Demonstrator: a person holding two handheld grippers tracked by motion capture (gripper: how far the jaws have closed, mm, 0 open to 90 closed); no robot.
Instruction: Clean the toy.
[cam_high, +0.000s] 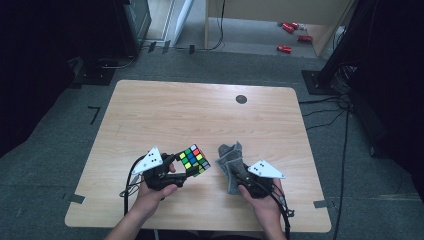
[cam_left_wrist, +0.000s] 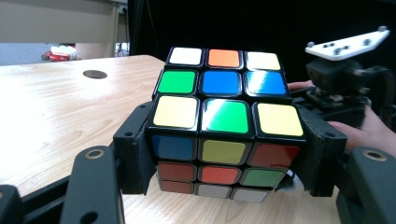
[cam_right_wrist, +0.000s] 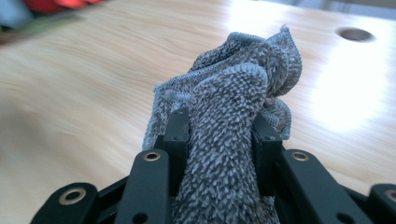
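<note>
A scrambled colour cube (cam_high: 194, 158) hangs just above the wooden table (cam_high: 200, 115), near its front edge. My left gripper (cam_high: 187, 169) is shut on the cube (cam_left_wrist: 223, 121), its black pads pressing the two side faces. To the right, my right gripper (cam_high: 235, 172) is shut on a grey fluffy cloth (cam_high: 231, 161). In the right gripper view the cloth (cam_right_wrist: 229, 116) is bunched between the jaws and rises in crumpled folds beyond them. In the left gripper view the right gripper's white plate (cam_left_wrist: 348, 44) and the hand behind it stand at the far right.
A round dark cable hole (cam_high: 241, 99) sits in the table's far part. Grey carpet surrounds the table. Red objects (cam_high: 290, 35) lie on the floor beyond it, by a wooden frame. Black stands and cables line the right side.
</note>
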